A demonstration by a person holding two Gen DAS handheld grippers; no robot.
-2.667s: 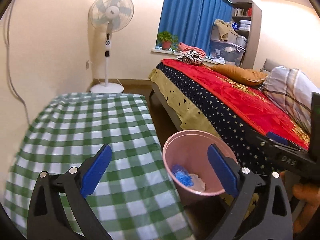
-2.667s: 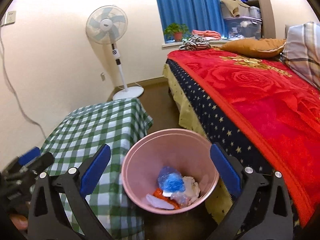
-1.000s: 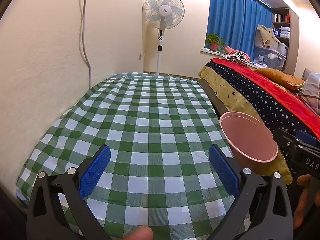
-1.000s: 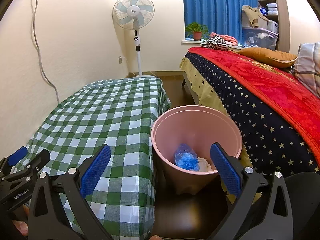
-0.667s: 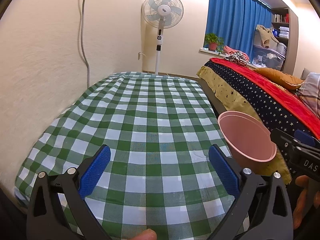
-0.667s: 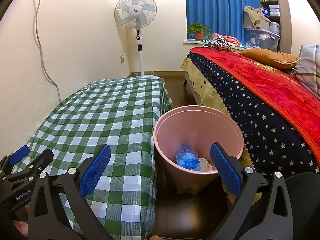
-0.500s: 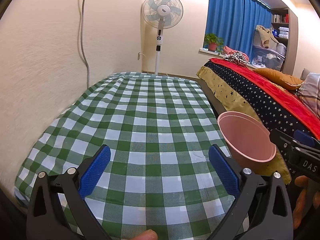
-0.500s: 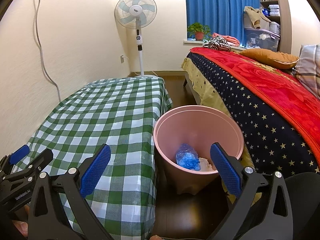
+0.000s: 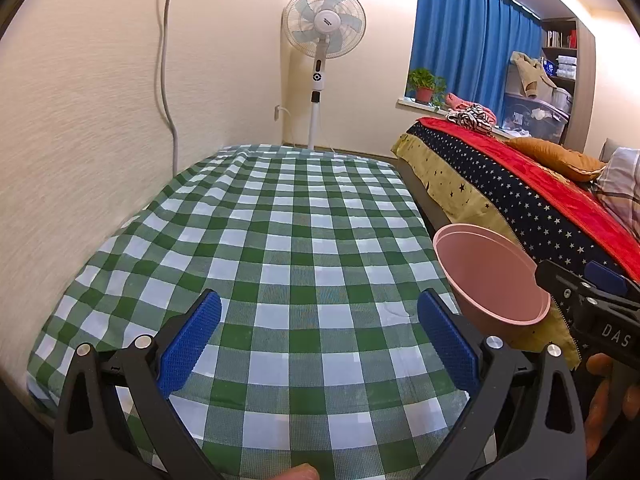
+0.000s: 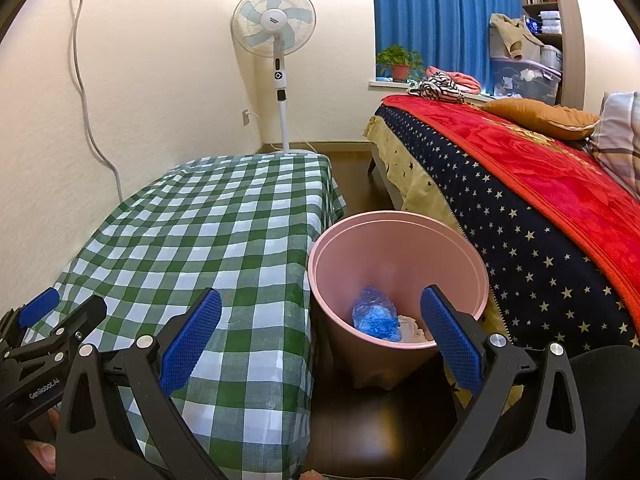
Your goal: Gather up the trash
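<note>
A pink trash bin (image 10: 400, 240) stands on the dark floor between the table and the bed; it also shows in the left wrist view (image 9: 492, 280). Inside it lie a crumpled blue plastic piece (image 10: 376, 316) and some white trash (image 10: 412, 330). My left gripper (image 9: 320, 344) is open and empty, held over the near end of the green-checked tablecloth (image 9: 280, 240). My right gripper (image 10: 320, 344) is open and empty, held low in front of the bin and the table's right edge. No trash shows on the tablecloth.
A bed with a red and starred blanket (image 10: 540, 200) runs along the right. A standing fan (image 10: 276, 40) is at the far wall beside a grey cable (image 10: 88, 100). Blue curtains (image 10: 432, 12) and a potted plant (image 10: 400, 64) are at the window.
Both grippers pulled back from above the bin and lowered; the left one swung left over the table. In the last second both have hardly moved.
</note>
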